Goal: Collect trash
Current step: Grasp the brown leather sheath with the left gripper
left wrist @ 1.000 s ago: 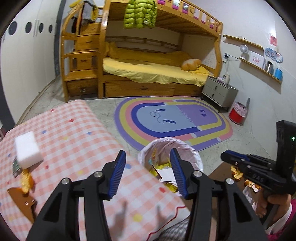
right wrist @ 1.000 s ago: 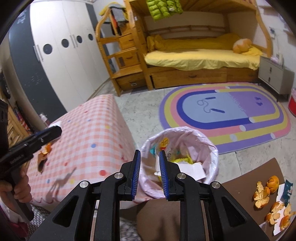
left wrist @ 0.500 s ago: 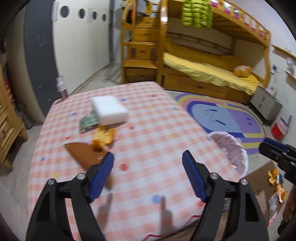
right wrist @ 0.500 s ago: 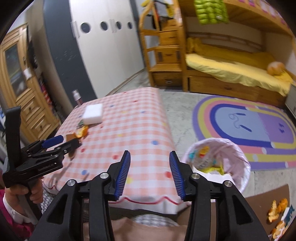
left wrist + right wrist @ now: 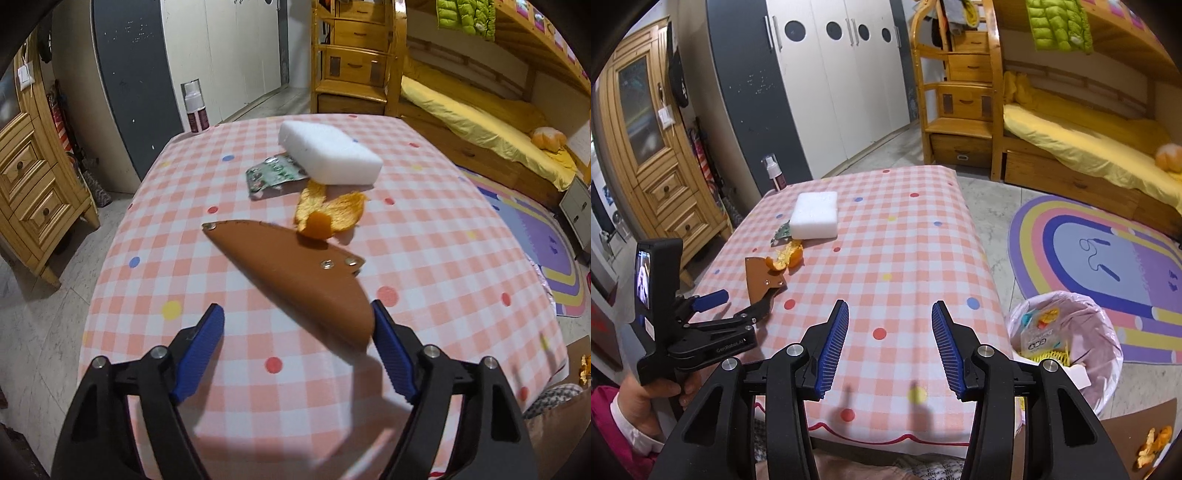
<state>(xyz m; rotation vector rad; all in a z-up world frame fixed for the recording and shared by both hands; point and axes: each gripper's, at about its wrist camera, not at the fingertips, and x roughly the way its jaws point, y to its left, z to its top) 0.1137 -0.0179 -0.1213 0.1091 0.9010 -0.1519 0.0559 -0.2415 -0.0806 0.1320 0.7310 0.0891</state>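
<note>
Now both grippers have swung off the pink-lined trash bin (image 5: pixel 1067 343) and onto the checked table (image 5: pixel 905 236). Left gripper (image 5: pixel 295 343) is empty, jaws closing, nearing the brown leather sheath (image 5: pixel 295 269). Right gripper (image 5: pixel 888 347) is parted, empty. Orange peel (image 5: pixel 328 214) and green foil wrapper (image 5: pixel 275 175) are up next.

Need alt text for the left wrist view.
The left gripper, jaws closing and empty, hangs over a pink checked tablecloth by a brown leather sheath. Beyond lie orange peel, a green wrapper and a white foam block.
</note>
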